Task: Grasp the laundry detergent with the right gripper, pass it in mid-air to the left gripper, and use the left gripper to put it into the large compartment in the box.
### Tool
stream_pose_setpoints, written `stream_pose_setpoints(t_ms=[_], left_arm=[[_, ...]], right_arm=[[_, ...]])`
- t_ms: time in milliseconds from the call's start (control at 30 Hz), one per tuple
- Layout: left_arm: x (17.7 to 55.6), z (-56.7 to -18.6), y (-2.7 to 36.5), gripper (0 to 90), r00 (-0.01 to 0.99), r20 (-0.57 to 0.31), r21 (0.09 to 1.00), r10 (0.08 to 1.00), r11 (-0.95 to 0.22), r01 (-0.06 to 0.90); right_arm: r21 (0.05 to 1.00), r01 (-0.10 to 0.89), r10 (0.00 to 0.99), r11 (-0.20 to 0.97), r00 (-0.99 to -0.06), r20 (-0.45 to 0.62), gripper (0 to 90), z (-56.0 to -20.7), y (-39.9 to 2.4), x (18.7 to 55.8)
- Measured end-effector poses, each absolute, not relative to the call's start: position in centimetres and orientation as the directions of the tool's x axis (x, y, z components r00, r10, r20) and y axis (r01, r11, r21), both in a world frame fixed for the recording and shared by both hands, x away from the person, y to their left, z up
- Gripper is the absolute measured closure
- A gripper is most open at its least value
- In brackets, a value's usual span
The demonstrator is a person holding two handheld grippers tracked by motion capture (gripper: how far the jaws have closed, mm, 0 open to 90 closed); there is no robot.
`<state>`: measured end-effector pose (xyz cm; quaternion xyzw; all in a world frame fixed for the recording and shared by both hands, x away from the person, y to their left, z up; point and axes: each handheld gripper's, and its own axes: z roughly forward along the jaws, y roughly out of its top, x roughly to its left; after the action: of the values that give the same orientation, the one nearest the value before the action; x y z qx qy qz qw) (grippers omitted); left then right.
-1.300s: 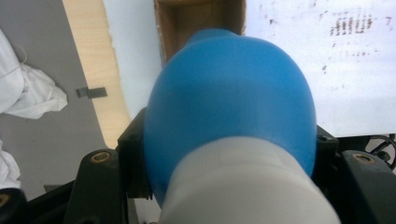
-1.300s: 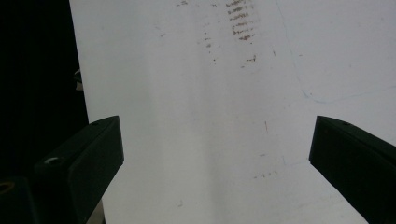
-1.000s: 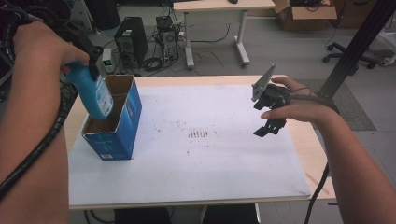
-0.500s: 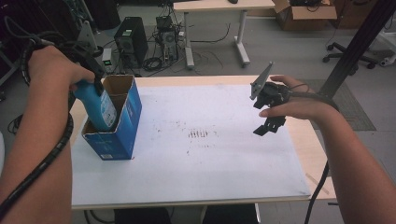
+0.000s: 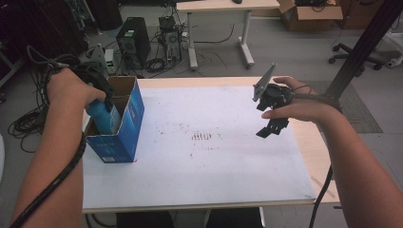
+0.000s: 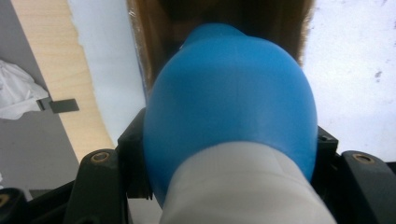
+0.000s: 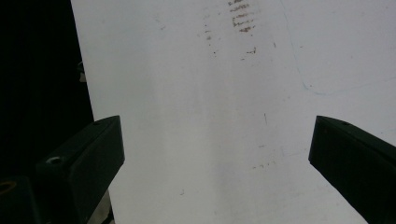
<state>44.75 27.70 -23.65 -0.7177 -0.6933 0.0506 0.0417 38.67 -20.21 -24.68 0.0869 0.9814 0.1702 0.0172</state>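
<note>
White sheeting covers the worktop (image 5: 199, 171), with floor cables and a computer tower (image 5: 133, 40) beyond its far edge. At the left, the left hand-held gripper (image 5: 102, 102) pinches a blue bottle (image 6: 231, 102), its lower end inside an open blue box (image 5: 124, 128). At the right, the right hand-held gripper (image 5: 273, 127) hangs above the sheet, jaws spread with nothing between them.

No readable text, label or brand; print on blue box (image 5: 124, 124) too blurred.
</note>
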Motion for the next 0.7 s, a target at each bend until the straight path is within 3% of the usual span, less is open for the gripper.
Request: stream_pose_setpoints(t_ms=[700], left_arm=[[44.9, -29.4, 27.6, 37.8, 0.031, -0.02, -0.154, 0.999, -0.034, 0.987]], right_arm=[[0.358, 0.172, 0.185, 0.918, -0.983, -0.001, 3.4, -25.2, -20.7, 38.5]])
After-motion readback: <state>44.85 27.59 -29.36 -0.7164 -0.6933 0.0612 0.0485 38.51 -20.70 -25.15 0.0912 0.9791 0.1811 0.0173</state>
